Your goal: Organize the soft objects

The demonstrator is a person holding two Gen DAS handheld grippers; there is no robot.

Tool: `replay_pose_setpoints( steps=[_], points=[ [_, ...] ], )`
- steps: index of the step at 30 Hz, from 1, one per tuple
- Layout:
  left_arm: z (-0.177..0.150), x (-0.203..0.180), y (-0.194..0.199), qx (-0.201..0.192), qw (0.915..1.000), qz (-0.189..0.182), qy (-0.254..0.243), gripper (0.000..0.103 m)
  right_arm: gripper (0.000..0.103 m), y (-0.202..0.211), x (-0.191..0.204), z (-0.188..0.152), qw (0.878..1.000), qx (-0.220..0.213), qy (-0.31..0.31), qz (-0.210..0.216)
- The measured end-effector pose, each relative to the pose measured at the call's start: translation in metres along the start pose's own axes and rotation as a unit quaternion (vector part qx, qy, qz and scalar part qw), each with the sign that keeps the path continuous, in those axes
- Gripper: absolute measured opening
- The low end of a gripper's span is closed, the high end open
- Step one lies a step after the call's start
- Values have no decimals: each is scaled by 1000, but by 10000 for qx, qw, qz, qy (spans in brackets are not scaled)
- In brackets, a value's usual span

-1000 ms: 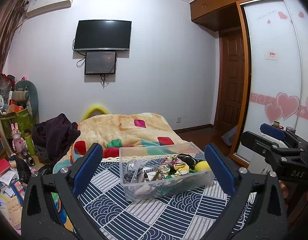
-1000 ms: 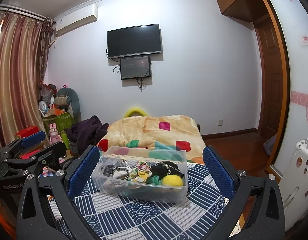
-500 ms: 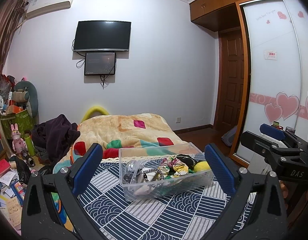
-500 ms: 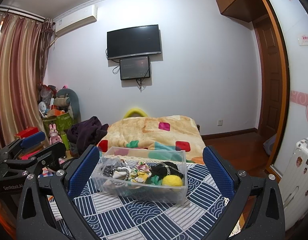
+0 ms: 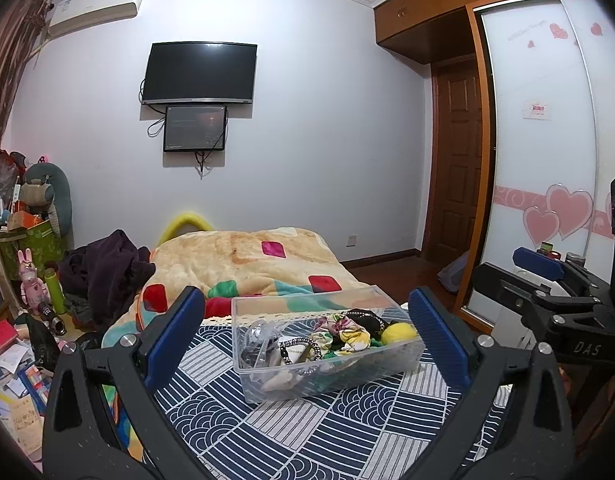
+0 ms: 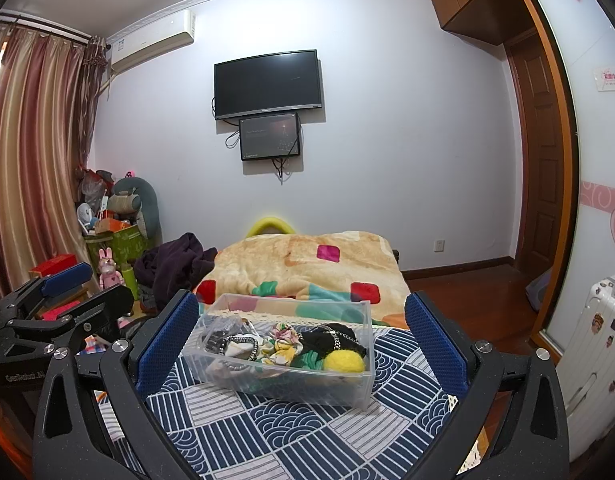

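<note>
A clear plastic bin (image 5: 399, 354) (image 6: 355, 384) sits on a navy and white patterned cloth (image 5: 307, 432) (image 6: 299, 436). It holds soft items: a yellow ball (image 5: 397, 332) (image 6: 344, 361), floral scrunchies (image 5: 339, 330) (image 6: 282, 342), a black fabric piece (image 6: 331, 336) and beaded bands (image 5: 301, 350). My left gripper (image 5: 307, 320) is open and empty, held short of the bin. My right gripper (image 6: 301, 320) is open and empty too, also short of the bin. Each gripper shows at the side of the other's view.
A bed with a patchwork blanket (image 5: 247, 264) (image 6: 307, 260) lies behind the bin, dark clothes (image 5: 107, 272) heaped at its left. Clutter and toys (image 5: 27, 264) fill the left floor. A wardrobe (image 5: 547, 160) and a white suitcase (image 6: 595, 352) stand at the right.
</note>
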State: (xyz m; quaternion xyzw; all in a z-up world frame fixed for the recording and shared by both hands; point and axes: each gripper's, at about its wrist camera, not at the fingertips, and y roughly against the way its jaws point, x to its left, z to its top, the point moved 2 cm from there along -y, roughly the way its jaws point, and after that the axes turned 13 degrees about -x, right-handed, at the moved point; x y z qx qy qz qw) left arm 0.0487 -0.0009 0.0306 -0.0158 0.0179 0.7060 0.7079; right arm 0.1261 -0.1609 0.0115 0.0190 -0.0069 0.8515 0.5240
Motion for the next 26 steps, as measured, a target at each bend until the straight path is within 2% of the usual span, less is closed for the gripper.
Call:
replay_pose_setpoints(
  steps=[26],
  points=[
    [-7, 2, -2, 125, 9999, -91, 71, 103, 103, 1, 1, 1, 10000, 16, -1, -16]
  ],
)
